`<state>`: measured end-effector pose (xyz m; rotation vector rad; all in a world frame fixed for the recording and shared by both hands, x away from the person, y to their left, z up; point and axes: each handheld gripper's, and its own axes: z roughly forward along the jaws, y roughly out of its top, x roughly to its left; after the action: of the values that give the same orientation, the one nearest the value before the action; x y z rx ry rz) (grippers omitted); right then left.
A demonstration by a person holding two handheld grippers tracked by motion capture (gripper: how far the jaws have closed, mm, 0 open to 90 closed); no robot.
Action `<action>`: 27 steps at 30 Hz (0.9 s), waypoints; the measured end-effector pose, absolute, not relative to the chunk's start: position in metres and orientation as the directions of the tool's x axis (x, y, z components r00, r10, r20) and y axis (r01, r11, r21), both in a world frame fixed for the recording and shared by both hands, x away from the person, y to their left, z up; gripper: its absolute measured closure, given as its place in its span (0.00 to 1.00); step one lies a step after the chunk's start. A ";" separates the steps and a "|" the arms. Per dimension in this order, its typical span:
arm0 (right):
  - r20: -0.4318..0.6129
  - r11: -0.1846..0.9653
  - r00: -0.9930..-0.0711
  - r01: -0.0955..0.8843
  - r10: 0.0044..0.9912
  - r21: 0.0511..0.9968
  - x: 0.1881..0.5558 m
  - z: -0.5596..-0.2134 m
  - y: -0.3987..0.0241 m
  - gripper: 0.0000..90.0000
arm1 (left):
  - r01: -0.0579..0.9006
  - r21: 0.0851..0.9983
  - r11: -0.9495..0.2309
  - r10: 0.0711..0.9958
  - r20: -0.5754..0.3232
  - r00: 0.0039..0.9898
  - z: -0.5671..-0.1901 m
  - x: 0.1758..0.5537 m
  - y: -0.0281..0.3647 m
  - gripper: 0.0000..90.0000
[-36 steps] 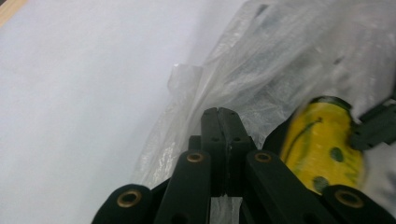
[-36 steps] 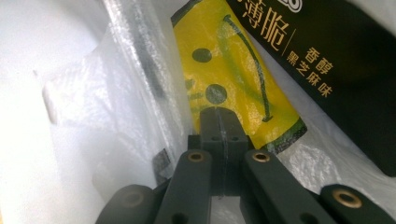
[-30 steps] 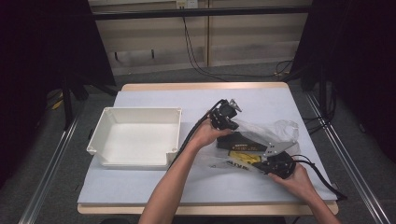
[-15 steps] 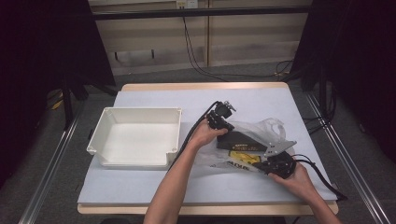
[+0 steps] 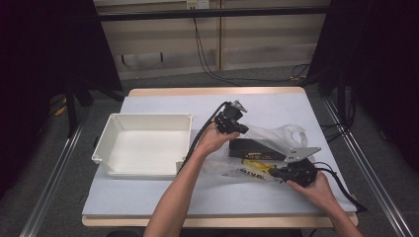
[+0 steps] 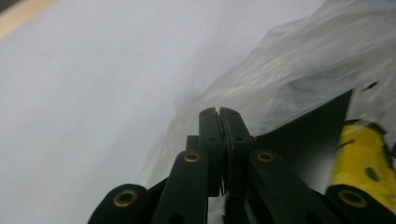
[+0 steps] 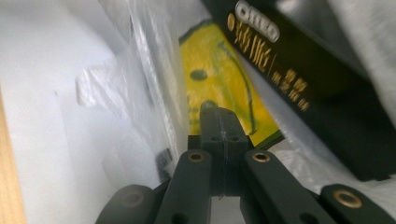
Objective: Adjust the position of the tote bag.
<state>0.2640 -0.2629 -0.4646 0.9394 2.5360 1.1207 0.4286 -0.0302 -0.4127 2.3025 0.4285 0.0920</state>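
A clear plastic bag (image 5: 284,134) lies on the white table cover, with a black box (image 5: 257,148) with gold lettering and a yellow pack (image 5: 254,167) inside it. My left gripper (image 5: 240,129) is shut on the bag's far edge and holds it a little above the table. In the left gripper view the shut jaws (image 6: 219,114) pinch the film (image 6: 303,60), beside the box (image 6: 308,135) and the yellow pack (image 6: 364,154). My right gripper (image 5: 273,173) is shut on the bag's near edge. Its jaws (image 7: 219,114) clamp film (image 7: 149,70) just before the yellow pack (image 7: 219,79) and the box (image 7: 303,93).
An empty white tray (image 5: 148,117) stands left of the bag, close to my left forearm. The table's wooden edge (image 5: 207,221) runs along the near side. Cables trail from both grippers, and metal rails flank the table.
My left gripper has shifted a little and risen with the bag's edge, so the film's loose far end has changed shape. The right hand has stayed put.
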 end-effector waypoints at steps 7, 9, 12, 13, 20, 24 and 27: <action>0.072 0.444 -0.756 0.455 0.651 0.772 0.263 -0.449 -0.270 1.00 | 0.236 0.778 -0.582 0.287 -0.075 0.955 -0.390 0.405 -0.016 1.00; 0.076 0.427 -0.750 0.453 0.657 0.782 0.264 -0.445 -0.271 1.00 | 0.227 0.787 -0.573 0.277 -0.074 0.958 -0.387 0.393 -0.011 1.00; 0.049 0.432 -0.742 0.442 0.669 0.786 0.268 -0.438 -0.273 1.00 | 0.199 0.778 -0.596 0.246 -0.059 0.967 -0.392 0.368 -0.003 1.00; 0.048 0.425 -0.739 0.439 0.672 0.792 0.270 -0.434 -0.272 1.00 | 0.179 0.769 -0.614 0.233 -0.040 0.972 -0.399 0.352 0.000 1.00; 0.023 0.418 -0.713 0.436 0.701 0.797 0.290 -0.426 -0.274 1.00 | 0.205 0.728 -0.654 0.252 -0.046 0.967 -0.423 0.334 0.017 1.00; 0.030 0.402 -0.694 0.451 0.719 0.797 0.305 -0.427 -0.282 1.00 | 0.215 0.710 -0.670 0.251 -0.057 0.966 -0.436 0.331 0.019 1.00; 0.030 0.409 -0.690 0.464 0.724 0.786 0.312 -0.429 -0.285 1.00 | 0.214 0.682 -0.699 0.252 -0.045 0.967 -0.445 0.329 0.018 1.00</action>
<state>0.3122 -0.2845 -0.4295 1.0292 2.3549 1.1635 0.3290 0.0182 -0.4450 2.3677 0.3251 0.0670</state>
